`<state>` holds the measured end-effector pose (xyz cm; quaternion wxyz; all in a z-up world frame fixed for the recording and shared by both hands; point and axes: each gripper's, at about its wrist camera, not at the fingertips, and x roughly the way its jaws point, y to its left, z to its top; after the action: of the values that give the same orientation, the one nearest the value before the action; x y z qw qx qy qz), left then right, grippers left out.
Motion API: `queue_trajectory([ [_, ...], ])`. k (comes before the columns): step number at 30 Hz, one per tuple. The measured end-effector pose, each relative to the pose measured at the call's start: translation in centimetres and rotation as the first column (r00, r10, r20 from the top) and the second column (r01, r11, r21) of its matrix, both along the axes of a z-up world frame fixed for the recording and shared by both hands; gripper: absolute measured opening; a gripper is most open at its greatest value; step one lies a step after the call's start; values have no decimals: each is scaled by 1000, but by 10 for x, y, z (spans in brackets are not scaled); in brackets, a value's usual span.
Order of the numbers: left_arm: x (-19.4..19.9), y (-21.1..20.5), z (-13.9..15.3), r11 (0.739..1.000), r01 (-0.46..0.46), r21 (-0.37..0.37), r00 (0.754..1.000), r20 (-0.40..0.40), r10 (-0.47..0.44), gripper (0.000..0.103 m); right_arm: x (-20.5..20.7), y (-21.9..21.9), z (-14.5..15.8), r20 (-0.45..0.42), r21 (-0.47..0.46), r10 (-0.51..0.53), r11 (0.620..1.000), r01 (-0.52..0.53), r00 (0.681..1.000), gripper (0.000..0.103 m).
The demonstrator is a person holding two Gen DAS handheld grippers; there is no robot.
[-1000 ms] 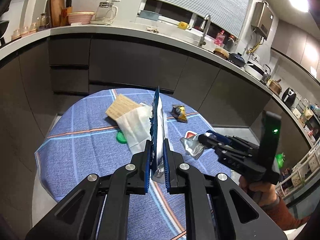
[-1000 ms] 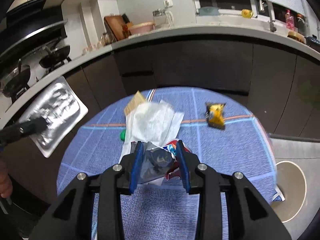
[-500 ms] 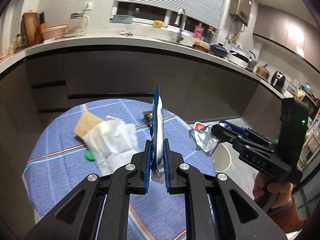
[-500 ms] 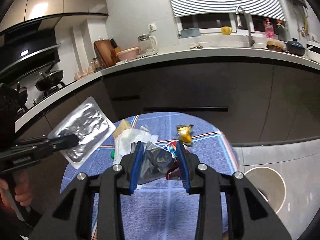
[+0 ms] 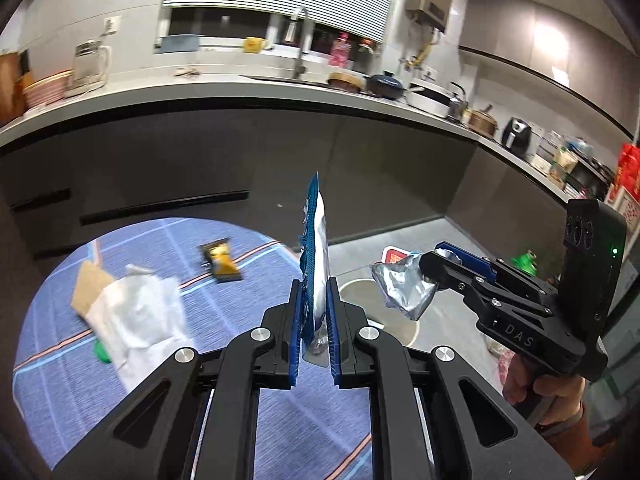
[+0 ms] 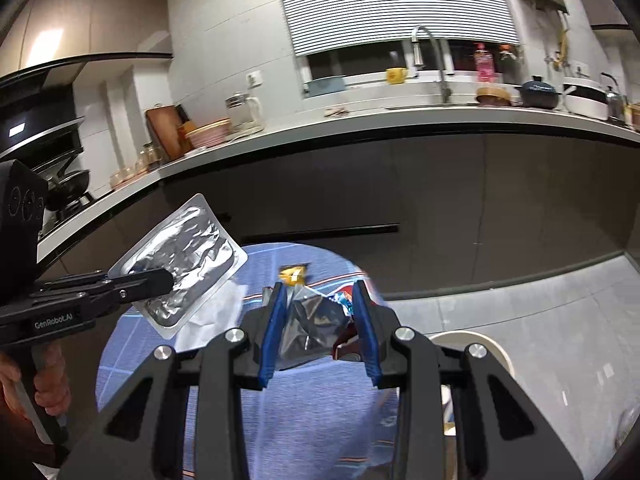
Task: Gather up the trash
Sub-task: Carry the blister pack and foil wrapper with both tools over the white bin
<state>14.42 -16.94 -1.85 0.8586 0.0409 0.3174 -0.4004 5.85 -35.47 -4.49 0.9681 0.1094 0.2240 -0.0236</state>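
Note:
My left gripper (image 5: 314,308) is shut on a flat silver foil pouch (image 5: 316,248) with a blue printed face, held edge-on and upright; the right wrist view shows the same pouch (image 6: 188,264) broadside at the left. My right gripper (image 6: 320,320) is shut on a crumpled silver wrapper (image 6: 308,324) with red and blue print; in the left wrist view that wrapper (image 5: 404,288) hangs above the floor, to the right of the table. A round cream bin (image 6: 476,346) stands on the floor below it. On the blue cloth lie a yellow snack packet (image 5: 220,260), white tissue (image 5: 136,312), a brown card (image 5: 90,286) and a green cap (image 5: 102,354).
The round table (image 5: 60,360) with a blue checked cloth stands in front of dark kitchen cabinets (image 5: 240,160). A grey tiled floor (image 6: 540,312) opens to the right. The worktop (image 6: 360,120) behind carries a sink tap, pots and jars. A hand (image 5: 548,392) holds the right gripper's handle.
Both grippers have swung to the right, off the table's middle toward the floor side, each keeping its wrapper. The cream bin has come into view under the right gripper's wrapper.

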Motion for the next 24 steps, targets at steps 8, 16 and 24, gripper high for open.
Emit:
queue_trajectory([
  [8,-3,-59,-10,994,108,31,994,-5,-108,10,-18,-38,-9,-14,11,-98,995,99,995,35],
  [16,-1,-113,-29,982,181,52,983,-35,-180,10,-29,-76,-31,-47,31,-180,983,182,982,35],
  [24,16,-173,-75,958,277,76,953,-150,-264,10,-26,-118,-84,-131,76,-256,961,267,958,35],
])
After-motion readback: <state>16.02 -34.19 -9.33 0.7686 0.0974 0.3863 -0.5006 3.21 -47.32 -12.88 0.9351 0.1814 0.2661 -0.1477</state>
